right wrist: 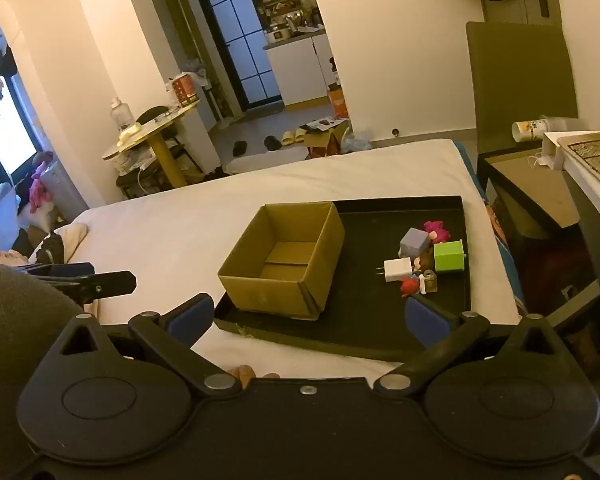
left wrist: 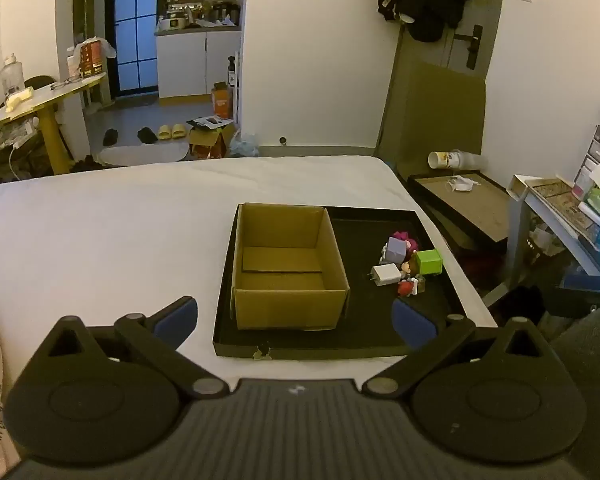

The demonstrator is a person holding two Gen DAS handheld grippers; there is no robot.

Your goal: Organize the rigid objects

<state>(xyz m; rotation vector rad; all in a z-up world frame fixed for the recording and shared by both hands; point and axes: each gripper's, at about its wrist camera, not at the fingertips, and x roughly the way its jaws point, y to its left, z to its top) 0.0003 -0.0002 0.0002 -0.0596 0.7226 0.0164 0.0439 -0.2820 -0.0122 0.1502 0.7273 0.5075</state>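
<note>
Right wrist view: both grippers' fingers [right wrist: 426, 318] gape wide, empty; reaching right, one could scatter the clustered toys [right wrist: 428, 258] beside the cardboard box [right wrist: 284, 260].

Left claw [left wrist: 295, 320] and right claw [right wrist: 307, 316] both wide open, empty, angled downward.

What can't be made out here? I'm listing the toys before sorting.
- Small figures in the pile: too small and overlapping in both views to identify.
- Pink toy: partly hidden behind the purple block.
- Cardboard box floor near the front: hidden by its front wall, left wrist view.
</note>
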